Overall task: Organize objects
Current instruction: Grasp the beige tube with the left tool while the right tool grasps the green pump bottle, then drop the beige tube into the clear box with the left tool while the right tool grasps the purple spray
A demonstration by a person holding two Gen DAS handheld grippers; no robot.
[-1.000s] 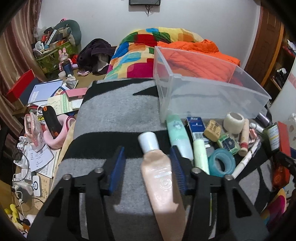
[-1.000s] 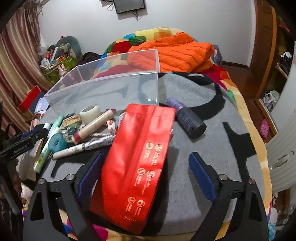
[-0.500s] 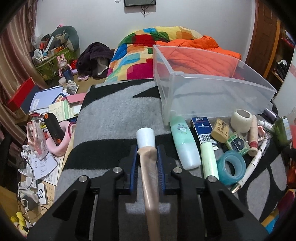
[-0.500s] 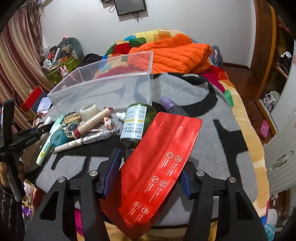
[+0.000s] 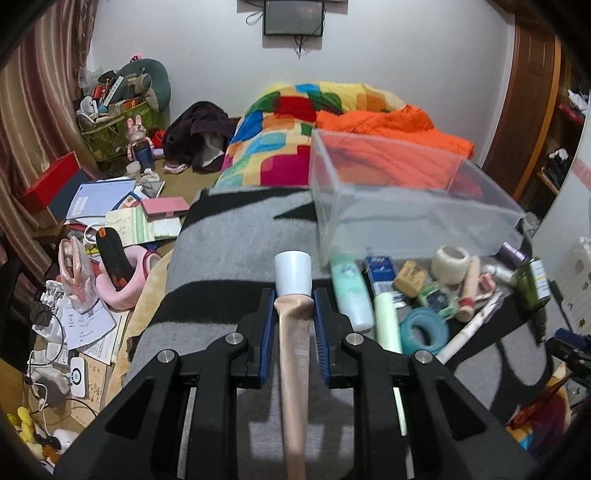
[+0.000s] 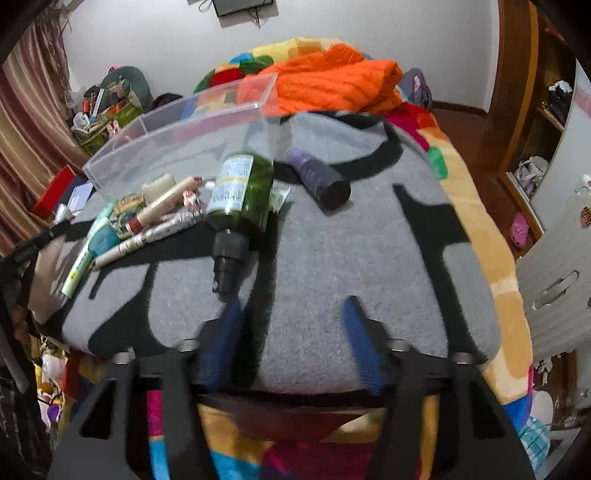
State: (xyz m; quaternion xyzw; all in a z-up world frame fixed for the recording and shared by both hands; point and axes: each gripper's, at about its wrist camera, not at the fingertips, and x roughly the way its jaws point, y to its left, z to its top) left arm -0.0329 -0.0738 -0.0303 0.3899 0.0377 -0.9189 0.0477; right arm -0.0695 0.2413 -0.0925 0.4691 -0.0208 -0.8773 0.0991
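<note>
Left gripper [image 5: 294, 304] clamped on beige tube [image 5: 293, 354], white cap forward. Right gripper [image 6: 291, 332] closing, nothing visible between pads, above grey blanket [image 6: 332, 258] near green bottle [image 6: 240, 192].

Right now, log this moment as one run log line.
left gripper: shut on beige tube | right gripper: closing, nothing between jaws | clear bin: empty | green bottle: lying on blanket

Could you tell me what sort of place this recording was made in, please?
Most likely a lived-in bedroom. A bed with a multicoloured patchwork quilt and a rumpled orange duvet fills the middle, a small dark wall-mounted screen hangs above it, and papers and books litter the floor beside it.
</note>
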